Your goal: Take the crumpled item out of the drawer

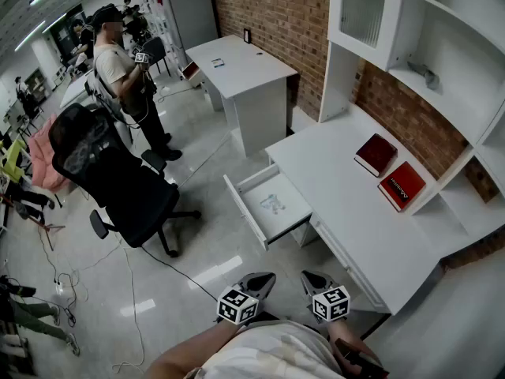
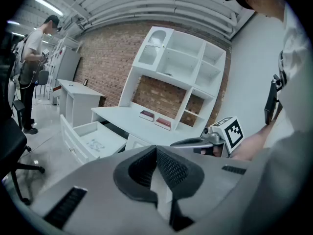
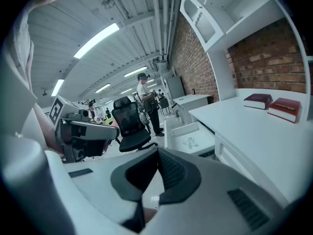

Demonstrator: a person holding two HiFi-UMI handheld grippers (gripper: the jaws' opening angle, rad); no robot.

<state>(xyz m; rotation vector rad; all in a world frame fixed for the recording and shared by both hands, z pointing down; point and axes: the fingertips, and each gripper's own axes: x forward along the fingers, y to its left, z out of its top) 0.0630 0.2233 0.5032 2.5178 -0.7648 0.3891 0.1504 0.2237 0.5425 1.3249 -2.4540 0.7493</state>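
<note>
Both grippers are hanging low in front of the person, side by side and well short of the furniture.

- The left gripper is pointing slightly downward. Its black ribbed pads are pressing together at the tips, with nothing between them.
- The right gripper is doing the same. Its jaws are sitting closed on each other and gripping nothing.
- The white pull-out drawer is standing open, sticking out from the left end of the long white desk over the glossy floor.
- The small pale crumpled item is lying on the drawer's floor, roughly at its middle and clear of the walls. Neither gripper is touching it, and both are well apart from the drawer.
- Two dark red hardcover books are lying flat on the desktop near its back edge, one just beside the other.
- The white shelf unit is rising above the desk against the red brick wall.
- The black mesh office chair is standing on the floor to the left of the drawer, well apart from it.
- A person in a light shirt is standing beyond the chair, near a second white table.
</note>
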